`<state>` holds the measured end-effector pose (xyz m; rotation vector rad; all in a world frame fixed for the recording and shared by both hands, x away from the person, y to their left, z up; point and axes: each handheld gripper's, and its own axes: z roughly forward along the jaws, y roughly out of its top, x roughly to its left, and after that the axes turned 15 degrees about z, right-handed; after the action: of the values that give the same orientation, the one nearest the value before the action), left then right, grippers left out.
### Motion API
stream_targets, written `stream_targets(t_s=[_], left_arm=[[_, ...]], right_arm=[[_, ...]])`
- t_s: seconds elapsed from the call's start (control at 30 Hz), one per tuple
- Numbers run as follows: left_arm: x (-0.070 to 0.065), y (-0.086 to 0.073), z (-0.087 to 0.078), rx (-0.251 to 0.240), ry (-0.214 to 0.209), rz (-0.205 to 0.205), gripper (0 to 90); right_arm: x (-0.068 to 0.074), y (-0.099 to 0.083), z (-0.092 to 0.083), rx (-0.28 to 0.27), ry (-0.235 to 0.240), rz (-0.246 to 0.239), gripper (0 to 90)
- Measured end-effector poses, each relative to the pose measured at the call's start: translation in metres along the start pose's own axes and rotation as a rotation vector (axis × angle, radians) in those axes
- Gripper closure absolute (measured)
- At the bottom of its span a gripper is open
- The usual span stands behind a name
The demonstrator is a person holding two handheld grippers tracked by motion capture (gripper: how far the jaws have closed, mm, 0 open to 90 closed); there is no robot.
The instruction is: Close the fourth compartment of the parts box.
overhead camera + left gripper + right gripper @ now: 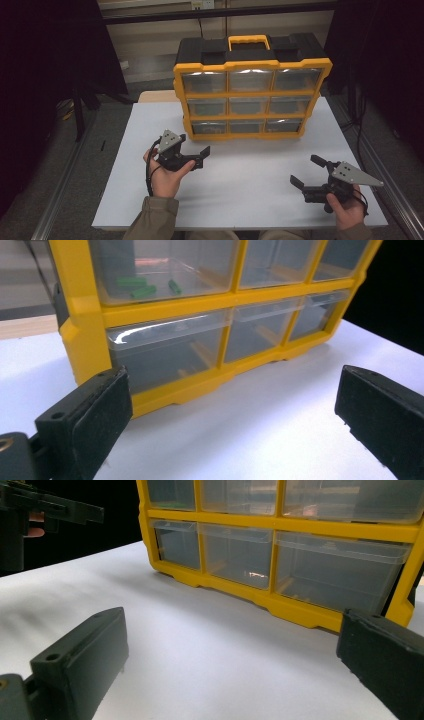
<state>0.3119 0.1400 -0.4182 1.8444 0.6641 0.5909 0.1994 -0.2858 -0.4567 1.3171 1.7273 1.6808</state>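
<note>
A: One dim room, dark to either side, pale wall at the back. White table [240, 185] in the middle, bare at the near part, grey floor [85, 165] around.
B: On top?
A: Yellow and black drawer cabinet [252, 85] at the far half, upright, nine clear drawers in three rows facing the near edge, yellow handle [249, 41] up top.
B: Inside?
A: Small green pieces [145, 287] in the middle-row left drawer; bottom row seemingly bare.
B: And nearer?
A: Left gripper [197, 145] just before the bottom left drawer [167, 352], apart from it, jaws spread wide, holding nothing. Right gripper [306, 171] low at the near right corner, well apart from the cabinet, jaws likewise wide and bare.
</note>
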Motion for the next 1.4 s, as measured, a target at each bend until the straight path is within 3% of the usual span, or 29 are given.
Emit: stream_targets(t_s=[0.07,0.1,0.17,0.47,0.83,1.4], left_arm=[[0.001,-0.002,-0.002,-0.003,-0.002,0.011,1.2],[0.0,-0.002,-0.002,-0.014,0.001,-0.008,1.2],[0.001,-0.004,-0.004,-0.023,-0.01,-0.006,1.1],[0.004,-0.014,-0.014,-0.016,-0.011,0.018,1.1],[0.01,-0.023,-0.026,-0.043,-0.014,0.003,1.3],[0.017,-0.034,-0.04,-0.044,-0.003,0.0,1.6]], right_arm=[[0.0,0.0,0.0,-0.002,-0.001,-0.003,0.1],[0.0,0.0,0.0,-0.001,-0.002,-0.002,0.1],[0.0,0.0,0.0,0.004,-0.001,-0.002,0.1],[-0.001,0.0,0.0,0.0,-0.001,-0.005,0.1],[0.0,0.0,0.0,0.004,-0.002,0.003,0.1],[0.0,-0.001,0.001,0.006,0.004,0.0,0.1]])
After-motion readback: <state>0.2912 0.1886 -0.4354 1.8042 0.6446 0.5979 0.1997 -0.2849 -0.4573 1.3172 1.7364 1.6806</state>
